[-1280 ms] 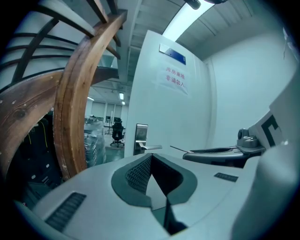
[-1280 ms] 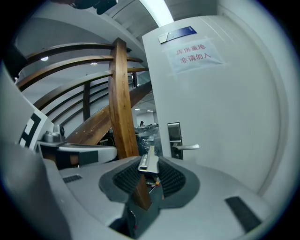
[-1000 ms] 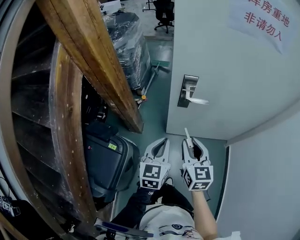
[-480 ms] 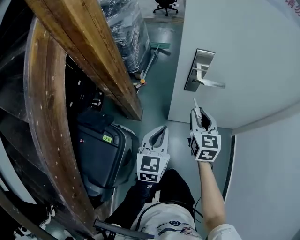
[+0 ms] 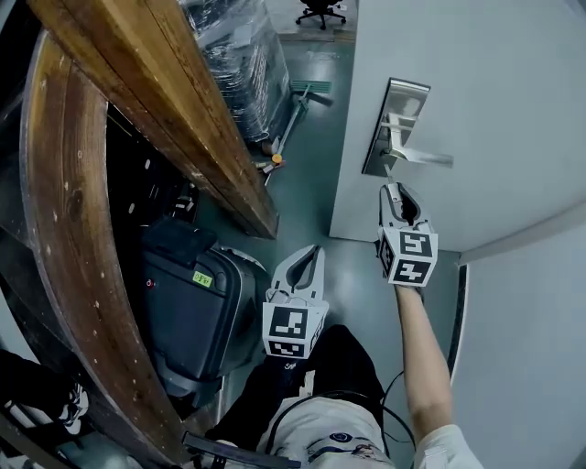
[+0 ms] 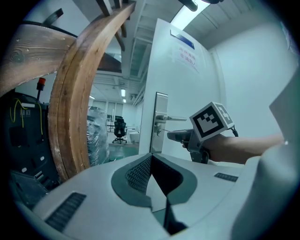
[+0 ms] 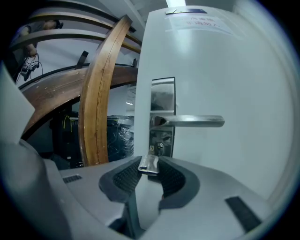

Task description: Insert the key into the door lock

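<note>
A grey door carries a steel lock plate (image 5: 396,124) with a lever handle (image 5: 423,155); the keyhole (image 7: 160,148) sits below the handle (image 7: 193,122). My right gripper (image 5: 395,190) is shut on a silver key (image 7: 148,164). The key's blade points at the keyhole, its tip just short of the lock plate (image 7: 162,101). From the left gripper view, the right gripper (image 6: 180,136) stands level in front of the lock plate (image 6: 160,123). My left gripper (image 5: 311,251) hangs lower and further back, near the person's body, its jaws together with nothing between them.
A big curved wooden frame (image 5: 160,101) fills the left. Under it stands a black case (image 5: 188,307). Beyond the door's edge are a plastic-wrapped pallet (image 5: 240,64), a mop (image 5: 295,114) and an office chair (image 5: 321,11). A grey wall (image 5: 526,357) closes the right.
My right gripper has moved forward with the key, from near my body up to the lock plate. The left gripper has stayed low beside my body.
</note>
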`<state>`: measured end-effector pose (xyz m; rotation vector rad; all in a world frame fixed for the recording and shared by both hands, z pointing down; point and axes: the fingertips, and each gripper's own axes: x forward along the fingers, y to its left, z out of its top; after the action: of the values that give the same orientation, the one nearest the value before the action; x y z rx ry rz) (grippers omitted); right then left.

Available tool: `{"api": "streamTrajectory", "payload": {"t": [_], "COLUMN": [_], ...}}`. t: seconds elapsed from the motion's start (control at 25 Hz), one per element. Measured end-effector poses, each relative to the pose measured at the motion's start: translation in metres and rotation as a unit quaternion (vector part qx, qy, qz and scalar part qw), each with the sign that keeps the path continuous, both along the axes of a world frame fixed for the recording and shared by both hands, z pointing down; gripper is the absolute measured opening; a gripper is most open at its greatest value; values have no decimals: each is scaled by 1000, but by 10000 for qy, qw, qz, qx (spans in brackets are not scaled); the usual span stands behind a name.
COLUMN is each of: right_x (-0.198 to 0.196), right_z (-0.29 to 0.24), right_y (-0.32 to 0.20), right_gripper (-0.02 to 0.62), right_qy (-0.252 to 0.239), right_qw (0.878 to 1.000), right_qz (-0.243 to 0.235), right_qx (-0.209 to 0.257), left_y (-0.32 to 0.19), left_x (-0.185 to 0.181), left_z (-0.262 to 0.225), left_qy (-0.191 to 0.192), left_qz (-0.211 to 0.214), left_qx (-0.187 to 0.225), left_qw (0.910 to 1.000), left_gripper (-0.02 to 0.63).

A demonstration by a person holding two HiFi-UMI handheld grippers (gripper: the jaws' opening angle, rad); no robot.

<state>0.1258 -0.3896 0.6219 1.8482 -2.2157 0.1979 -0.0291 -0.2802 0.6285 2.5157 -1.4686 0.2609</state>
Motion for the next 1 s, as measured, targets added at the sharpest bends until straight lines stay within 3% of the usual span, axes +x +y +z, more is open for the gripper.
{"api": "streamTrajectory", "payload": {"t": [0.48,1.0], "right_x": [10,10], "right_z": [16,15], "right_y": [-35,-35], "right_gripper": [117,117], "right_qy": [15,49], "right_qw": [9999,10000], "right_qz": [146,56], "right_qx": [4,56], "left_y": [-10,-16], "left_x": [-9,-6], "left_z": [21,31], "left_qy": [-5,-10], "left_qz": [-83,-60], "left_qx": [-93,-199], "left_qw": [9999,9998], "left_gripper": [5,5]}}
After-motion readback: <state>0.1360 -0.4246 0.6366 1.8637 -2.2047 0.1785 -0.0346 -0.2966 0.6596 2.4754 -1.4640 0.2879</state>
